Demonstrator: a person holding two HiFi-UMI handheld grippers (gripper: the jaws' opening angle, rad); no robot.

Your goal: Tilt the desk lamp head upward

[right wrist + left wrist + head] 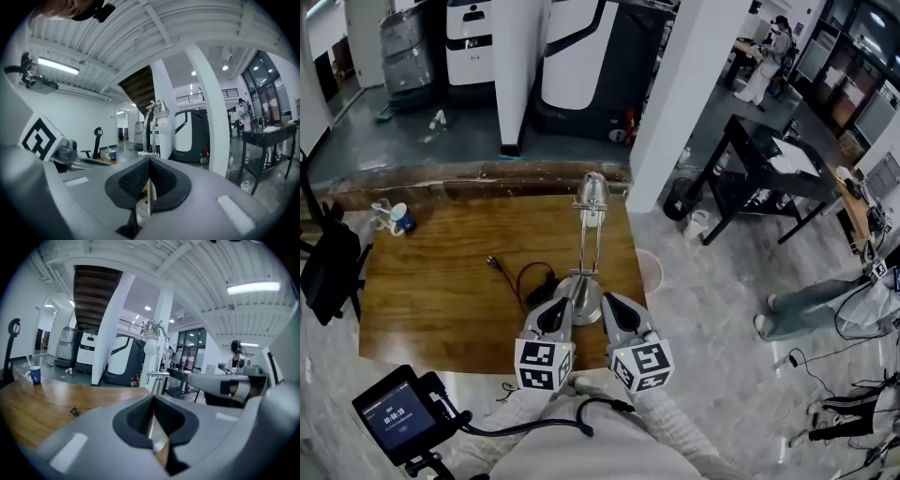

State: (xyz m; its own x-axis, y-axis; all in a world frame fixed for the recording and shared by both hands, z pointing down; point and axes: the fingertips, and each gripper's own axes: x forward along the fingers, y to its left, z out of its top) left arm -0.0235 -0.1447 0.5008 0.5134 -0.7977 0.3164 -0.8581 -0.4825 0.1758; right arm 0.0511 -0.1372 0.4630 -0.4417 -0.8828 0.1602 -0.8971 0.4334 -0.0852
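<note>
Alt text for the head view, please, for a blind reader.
A silver desk lamp stands near the right edge of a wooden table, its black cord trailing left. The left claw and right claw, both shut and empty, are side by side next to its base. A blue mug stands far left.

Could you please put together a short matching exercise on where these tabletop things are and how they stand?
1. desk lamp
2. blue cup
3. black plug
4. left gripper

A. at the far left corner of the table
B. jaws shut on nothing
C. standing upright near the right edge
D. lying on the wood, left of the lamp

Pairs: 1-C, 2-A, 3-D, 4-B
</note>
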